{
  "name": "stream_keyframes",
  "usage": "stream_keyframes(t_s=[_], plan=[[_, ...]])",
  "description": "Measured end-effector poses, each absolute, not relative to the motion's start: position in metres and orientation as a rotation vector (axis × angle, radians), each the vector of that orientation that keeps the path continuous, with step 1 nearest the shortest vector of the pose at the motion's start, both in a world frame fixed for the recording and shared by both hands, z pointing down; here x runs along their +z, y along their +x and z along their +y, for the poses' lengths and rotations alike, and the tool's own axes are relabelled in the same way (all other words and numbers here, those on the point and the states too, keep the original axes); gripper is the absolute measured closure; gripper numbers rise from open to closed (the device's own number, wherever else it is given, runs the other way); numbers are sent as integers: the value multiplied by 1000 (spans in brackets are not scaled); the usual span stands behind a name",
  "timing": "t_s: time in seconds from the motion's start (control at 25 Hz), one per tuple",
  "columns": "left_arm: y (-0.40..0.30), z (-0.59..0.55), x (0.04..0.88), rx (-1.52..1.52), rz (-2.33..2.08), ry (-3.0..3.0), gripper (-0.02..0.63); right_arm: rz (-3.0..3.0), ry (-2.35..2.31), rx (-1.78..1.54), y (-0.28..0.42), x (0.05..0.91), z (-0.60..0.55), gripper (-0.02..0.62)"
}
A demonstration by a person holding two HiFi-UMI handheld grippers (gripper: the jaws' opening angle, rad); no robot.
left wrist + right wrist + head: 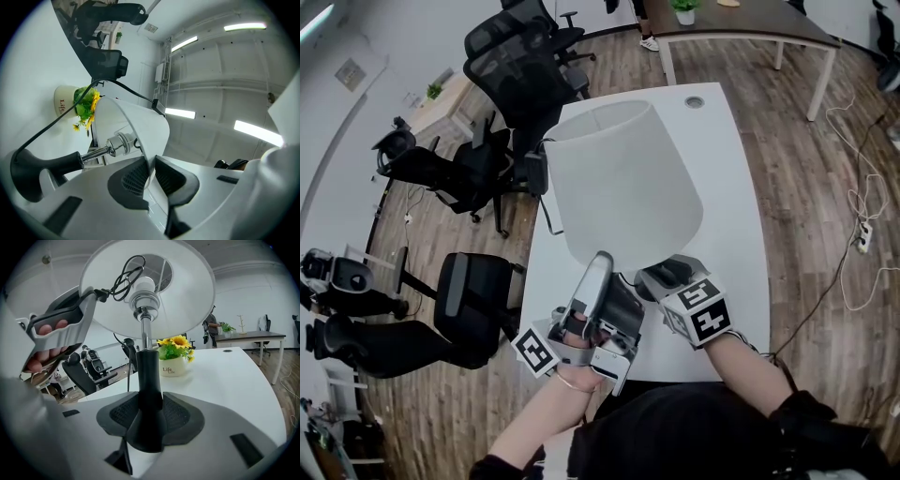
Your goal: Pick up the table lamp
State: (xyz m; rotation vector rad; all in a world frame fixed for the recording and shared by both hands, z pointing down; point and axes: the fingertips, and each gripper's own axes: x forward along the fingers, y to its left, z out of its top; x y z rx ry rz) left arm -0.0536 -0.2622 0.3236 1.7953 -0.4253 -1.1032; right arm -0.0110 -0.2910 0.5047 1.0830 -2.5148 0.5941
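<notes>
The table lamp is held off the white table (736, 187) by both grippers. Its white shade (619, 178) tilts away from me in the head view. My left gripper (598, 270) is shut on the shade's near rim, and the left gripper view shows that thin rim (140, 126) pinched between the pads of the left gripper (151, 171). My right gripper (667, 277) is lower, under the shade. In the right gripper view the right gripper (150, 416) is shut on the lamp's black stem (149, 376), with the chrome socket (143, 301) and coiled cord above.
A white pot of yellow flowers (171, 365) stands on the table beyond the lamp. Black office chairs (516, 66) crowd the table's left side, one (473, 300) close by. A second table (750, 23) stands far off. Cables (862, 225) lie on the wooden floor at right.
</notes>
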Motion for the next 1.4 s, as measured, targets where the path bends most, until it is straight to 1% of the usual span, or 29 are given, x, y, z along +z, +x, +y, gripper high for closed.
stream_keyframes(t_s=[0.52,0.84,1.4], plan=[[-56,-194,273,-1162,-391,1926,569,-2628,1040,489,-11,453,-226,430],[-62,-155,237,-1194,-324,1967,571,-2649,1098,401,-11,416,-192,431],[-92,-43,178,-1100,-129,2104,572,-2653,1303,312,-40,355,-89,431]])
